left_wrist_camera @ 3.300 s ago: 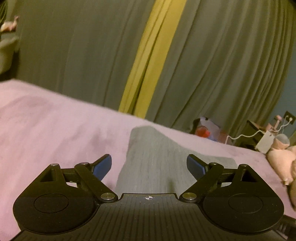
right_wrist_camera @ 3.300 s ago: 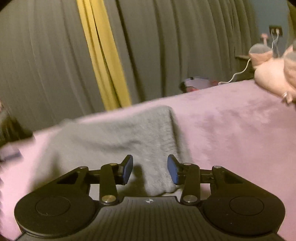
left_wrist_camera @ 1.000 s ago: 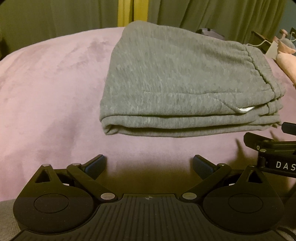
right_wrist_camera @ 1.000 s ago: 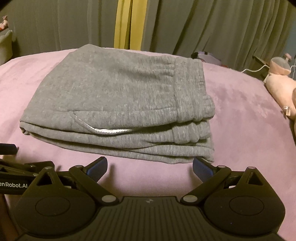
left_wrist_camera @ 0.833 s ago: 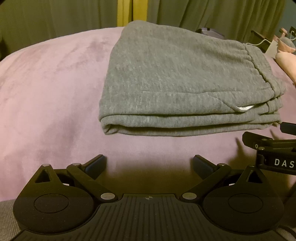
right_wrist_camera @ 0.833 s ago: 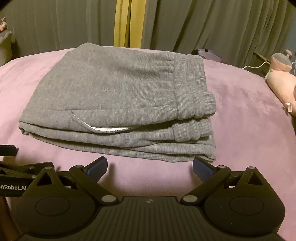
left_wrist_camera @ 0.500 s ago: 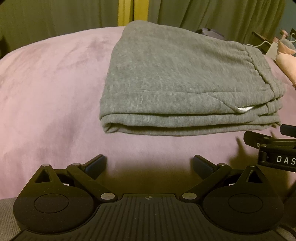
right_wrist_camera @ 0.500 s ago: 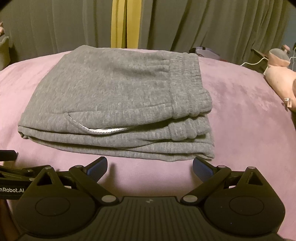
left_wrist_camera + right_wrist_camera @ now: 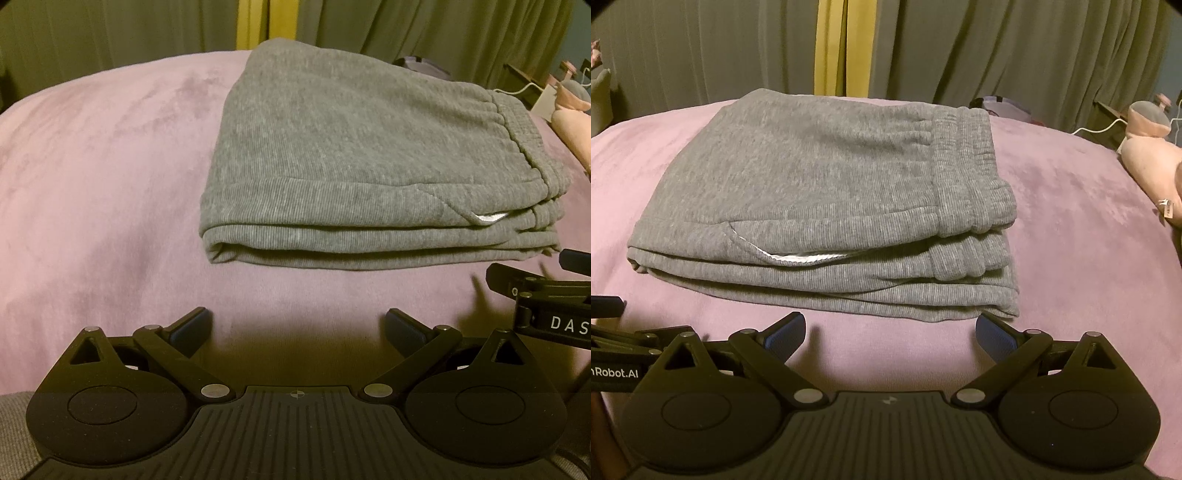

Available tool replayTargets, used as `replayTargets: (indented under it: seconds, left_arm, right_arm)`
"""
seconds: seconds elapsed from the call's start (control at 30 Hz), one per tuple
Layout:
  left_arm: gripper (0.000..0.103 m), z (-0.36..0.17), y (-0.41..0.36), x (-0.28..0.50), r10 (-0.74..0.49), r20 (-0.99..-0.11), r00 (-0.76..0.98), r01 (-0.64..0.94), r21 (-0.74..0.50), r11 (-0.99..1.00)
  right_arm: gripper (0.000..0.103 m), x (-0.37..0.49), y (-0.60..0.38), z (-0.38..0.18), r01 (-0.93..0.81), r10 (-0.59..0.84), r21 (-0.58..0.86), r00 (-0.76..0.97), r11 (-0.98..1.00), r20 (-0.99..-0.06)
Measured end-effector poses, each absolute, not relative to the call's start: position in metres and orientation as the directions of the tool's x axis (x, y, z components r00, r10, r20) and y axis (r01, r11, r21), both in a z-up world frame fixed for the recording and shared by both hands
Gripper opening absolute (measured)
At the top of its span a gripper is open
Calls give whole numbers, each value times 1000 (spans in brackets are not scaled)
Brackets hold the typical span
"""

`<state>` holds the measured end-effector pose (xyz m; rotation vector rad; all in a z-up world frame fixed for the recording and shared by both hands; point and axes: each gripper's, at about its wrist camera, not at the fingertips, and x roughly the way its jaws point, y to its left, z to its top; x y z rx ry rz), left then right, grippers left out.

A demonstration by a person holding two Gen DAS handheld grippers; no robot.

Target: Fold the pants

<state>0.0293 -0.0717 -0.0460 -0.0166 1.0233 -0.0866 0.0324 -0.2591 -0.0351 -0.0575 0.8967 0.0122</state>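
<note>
The grey pants [image 9: 354, 162] lie folded into a compact stack on the pink bedspread [image 9: 103, 177], waistband at the right end. They also show in the right wrist view [image 9: 820, 206], with a white pocket lining peeking out. My left gripper [image 9: 298, 326] is open and empty, a short way in front of the stack. My right gripper [image 9: 891, 328] is open and empty, just in front of the stack's near edge. Part of the right gripper's side shows at the right edge of the left wrist view.
Grey-green curtains [image 9: 997, 48] with a yellow strip [image 9: 842, 48] hang behind the bed. A pink plush toy [image 9: 1152, 162] lies at the right on the bedspread. A nightstand with a white cable [image 9: 1100, 129] stands beyond it.
Since 3.3 s ago both grippers have pulled back from the pants and opened wide. In the last second the views barely shift and the folded stack lies still.
</note>
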Motion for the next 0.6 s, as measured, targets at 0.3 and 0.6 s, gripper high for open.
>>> replayTargets:
  seconds: [0.3, 0.6]
  left_arm:
    - [103, -46, -72, 29, -81, -853, 516, 64, -56, 996]
    - [103, -47, -71, 29, -82, -852, 517, 54, -63, 997]
  right_arm:
    - [99, 32, -259, -35, -37, -15, -48, 626, 998, -780]
    - [99, 31, -259, -36, -37, -16, -50, 623, 998, -782]
